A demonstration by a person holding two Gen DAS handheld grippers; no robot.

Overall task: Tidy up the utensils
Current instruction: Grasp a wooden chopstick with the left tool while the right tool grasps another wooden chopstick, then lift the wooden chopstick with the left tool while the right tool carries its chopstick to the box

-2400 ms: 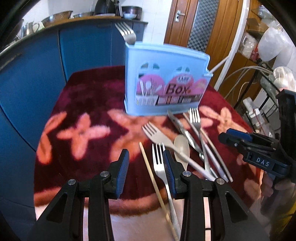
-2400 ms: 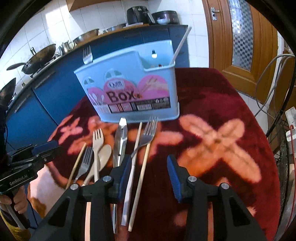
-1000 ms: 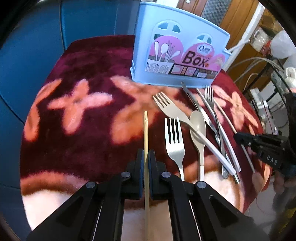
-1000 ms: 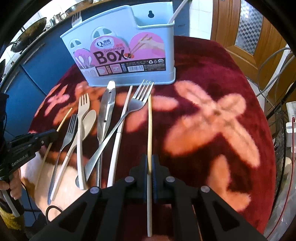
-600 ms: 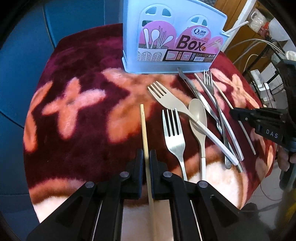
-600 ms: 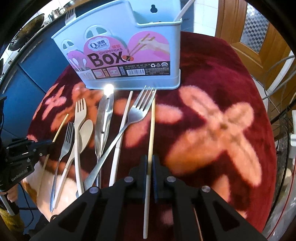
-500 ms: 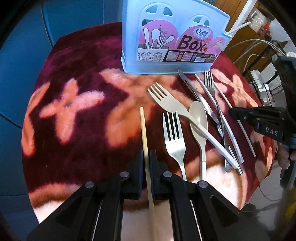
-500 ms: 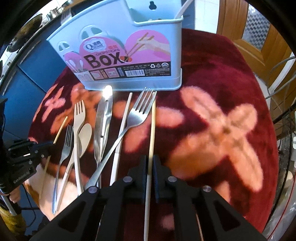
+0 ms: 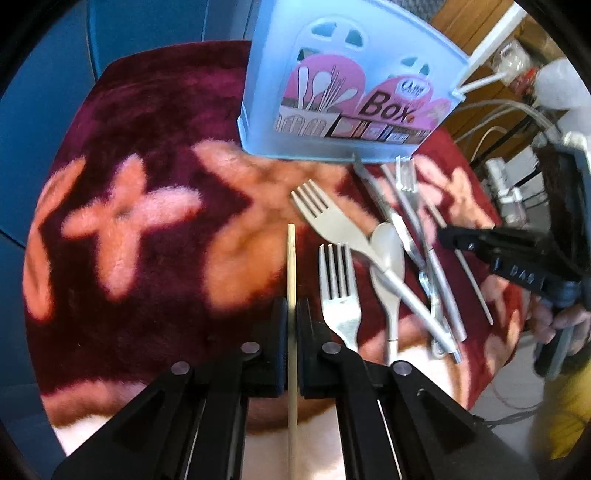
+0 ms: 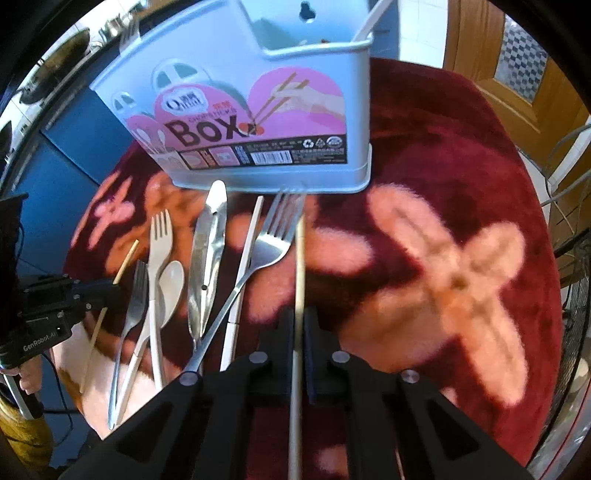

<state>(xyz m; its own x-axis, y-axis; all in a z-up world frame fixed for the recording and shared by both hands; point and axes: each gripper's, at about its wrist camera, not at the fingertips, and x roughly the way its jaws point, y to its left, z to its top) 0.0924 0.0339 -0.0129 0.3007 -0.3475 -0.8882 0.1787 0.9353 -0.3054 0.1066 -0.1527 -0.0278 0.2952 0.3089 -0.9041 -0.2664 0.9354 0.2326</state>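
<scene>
Standing at the far side of the round table, which is covered in a dark red cloth with pink flowers, is a pale blue plastic box with a pink label reading "Box". A white stick-like handle leans out of its right-hand compartment, and fork tines show above its left end; what else is inside is hidden by the walls.

The left claw is pressed together, pinching a wooden chopstick that points toward the box. The right claw is likewise pressed together on a pale chopstick whose tip reaches almost to the foot of the box.

Between the two claws, loose cutlery lies on the cloth just in front of the box: a cream fork, a cream spoon, a small steel fork, steel tongs, a larger steel fork and a white chopstick. Several handles cross one another.
</scene>
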